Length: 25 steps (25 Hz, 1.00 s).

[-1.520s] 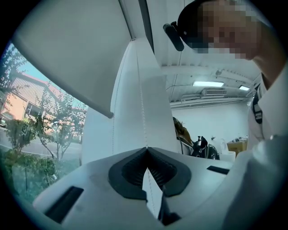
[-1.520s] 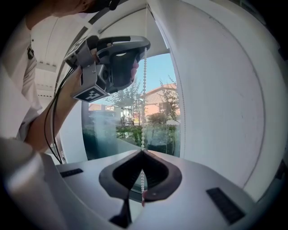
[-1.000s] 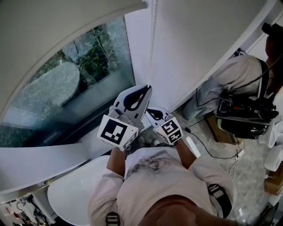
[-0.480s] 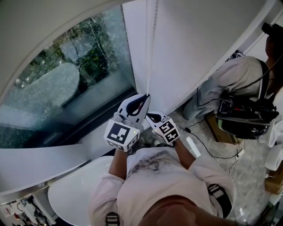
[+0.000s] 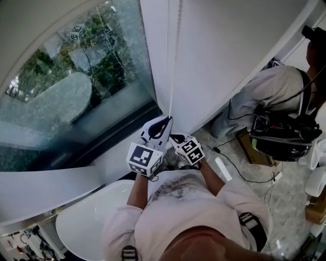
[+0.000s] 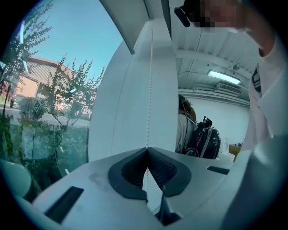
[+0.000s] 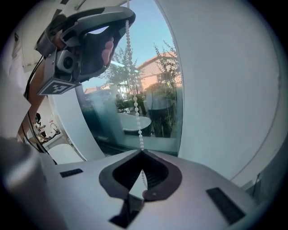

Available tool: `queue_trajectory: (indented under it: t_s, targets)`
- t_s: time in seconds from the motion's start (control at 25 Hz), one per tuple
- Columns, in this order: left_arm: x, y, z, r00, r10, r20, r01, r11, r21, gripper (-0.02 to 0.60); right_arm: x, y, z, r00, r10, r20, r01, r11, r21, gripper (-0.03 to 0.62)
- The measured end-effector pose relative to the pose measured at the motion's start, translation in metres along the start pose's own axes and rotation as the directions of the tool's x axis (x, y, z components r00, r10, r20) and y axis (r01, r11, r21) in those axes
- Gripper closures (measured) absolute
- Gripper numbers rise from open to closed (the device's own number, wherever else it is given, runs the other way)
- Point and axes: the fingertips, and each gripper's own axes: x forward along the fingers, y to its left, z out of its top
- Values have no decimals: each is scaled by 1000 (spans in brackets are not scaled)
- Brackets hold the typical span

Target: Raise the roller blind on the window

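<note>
The grey roller blind (image 5: 35,20) covers only the window's top left, with much of the glass (image 5: 76,102) bare below it. A white bead chain (image 5: 177,51) hangs down the white frame beside the window. My left gripper (image 5: 168,119) is shut on this chain, and my right gripper (image 5: 174,135) is shut on it just below. In the left gripper view the chain (image 6: 150,90) runs up from the closed left gripper (image 6: 147,150). In the right gripper view the chain (image 7: 133,90) rises from the closed right gripper (image 7: 142,152) to the left gripper (image 7: 127,12) above.
A second person with a black backpack (image 5: 277,127) crouches at the right, with cables (image 5: 244,173) across the floor. A white rounded tabletop (image 5: 86,219) lies at the lower left under the white sill (image 5: 46,188). Outside the glass are trees and a round stone table (image 5: 56,97).
Both grippers have moved down along the frame, still shut on the chain. The blind's lower edge has risen, and more of the window glass shows.
</note>
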Motion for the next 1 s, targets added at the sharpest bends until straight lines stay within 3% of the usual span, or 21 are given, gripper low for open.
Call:
queue_trajectory:
  t_s: [0.64, 1.0]
  targets:
    - [6, 7, -69, 997, 32, -74, -36, 998, -51, 574, 28, -5, -64, 986, 29, -167, -20, 998, 55, 533]
    - [6, 9, -87, 996, 32, -85, -38, 997, -66, 574, 35, -3, -82, 972, 40, -233, -24, 997, 71, 533]
